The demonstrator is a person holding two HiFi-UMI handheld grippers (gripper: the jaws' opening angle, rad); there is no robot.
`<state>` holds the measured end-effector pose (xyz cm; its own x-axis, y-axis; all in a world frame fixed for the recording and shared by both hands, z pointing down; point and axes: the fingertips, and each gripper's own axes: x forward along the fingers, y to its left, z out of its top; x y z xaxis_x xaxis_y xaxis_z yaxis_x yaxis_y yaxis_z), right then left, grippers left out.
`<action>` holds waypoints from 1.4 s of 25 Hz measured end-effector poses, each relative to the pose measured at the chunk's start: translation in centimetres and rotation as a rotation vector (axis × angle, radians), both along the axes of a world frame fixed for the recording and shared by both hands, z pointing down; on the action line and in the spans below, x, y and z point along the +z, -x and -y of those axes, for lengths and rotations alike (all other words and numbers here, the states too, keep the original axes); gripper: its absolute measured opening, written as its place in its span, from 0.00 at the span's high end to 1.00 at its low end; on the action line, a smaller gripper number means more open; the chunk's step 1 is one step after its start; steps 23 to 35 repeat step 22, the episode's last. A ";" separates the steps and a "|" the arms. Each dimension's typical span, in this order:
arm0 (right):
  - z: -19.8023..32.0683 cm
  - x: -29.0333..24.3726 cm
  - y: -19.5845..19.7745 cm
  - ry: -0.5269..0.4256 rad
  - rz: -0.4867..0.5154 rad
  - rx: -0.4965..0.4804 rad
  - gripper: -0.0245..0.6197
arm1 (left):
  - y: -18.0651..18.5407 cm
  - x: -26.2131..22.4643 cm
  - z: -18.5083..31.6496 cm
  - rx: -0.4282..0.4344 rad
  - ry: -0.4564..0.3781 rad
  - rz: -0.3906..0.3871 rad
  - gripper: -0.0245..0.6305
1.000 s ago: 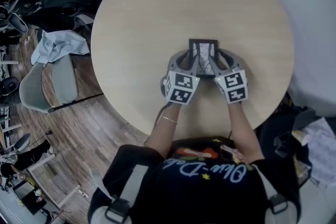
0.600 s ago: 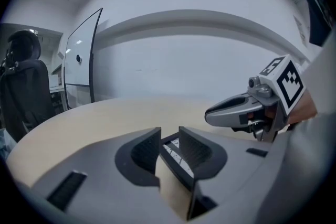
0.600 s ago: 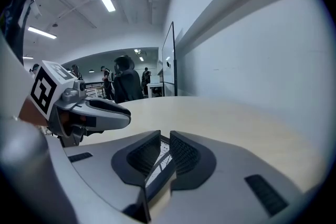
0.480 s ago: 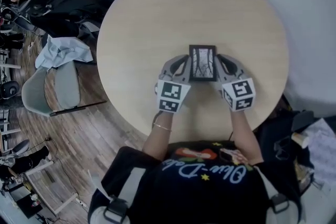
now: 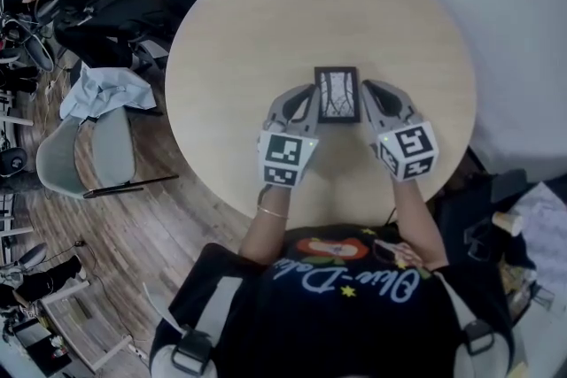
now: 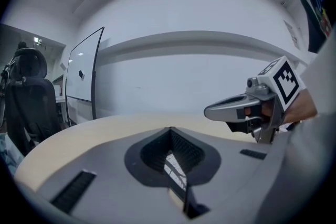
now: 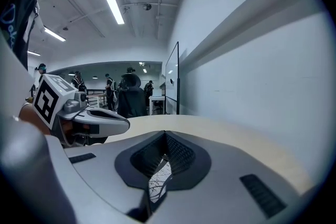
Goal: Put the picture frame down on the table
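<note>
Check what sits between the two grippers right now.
The picture frame. The left gripper clamps its left edge and the right gripper clamps its right edge, with nothing else between them. The head view shows this best.

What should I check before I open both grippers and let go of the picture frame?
1. Left gripper grip: jaws closed on the left edge of the picture frame. Ok.
2. Right gripper grip: jaws closed on the frame's right edge. Ok.
3. Frame attitude: face up and roughly level in the head view. Ok.
4. Position: over the table, well inside its rim. Ok.
5. Landing spot: bare tabletop all round the frame. Ok.
6. Contact: whether the frame's back already rests on the tabletop. Cannot tell, so lower gently before opening.
</note>
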<state>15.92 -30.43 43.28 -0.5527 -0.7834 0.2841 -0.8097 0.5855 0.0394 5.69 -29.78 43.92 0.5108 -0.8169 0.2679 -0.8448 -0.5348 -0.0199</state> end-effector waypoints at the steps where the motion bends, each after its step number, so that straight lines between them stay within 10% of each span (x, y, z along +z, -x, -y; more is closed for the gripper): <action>1: -0.2 -0.4 0.0 -0.008 0.002 0.001 0.97 | -0.1 -0.3 -0.2 0.002 -0.005 -0.004 0.96; 35: -2.6 -2.8 1.0 -0.056 0.001 -0.001 0.97 | -0.4 -2.9 -2.6 0.022 -0.042 -0.032 0.96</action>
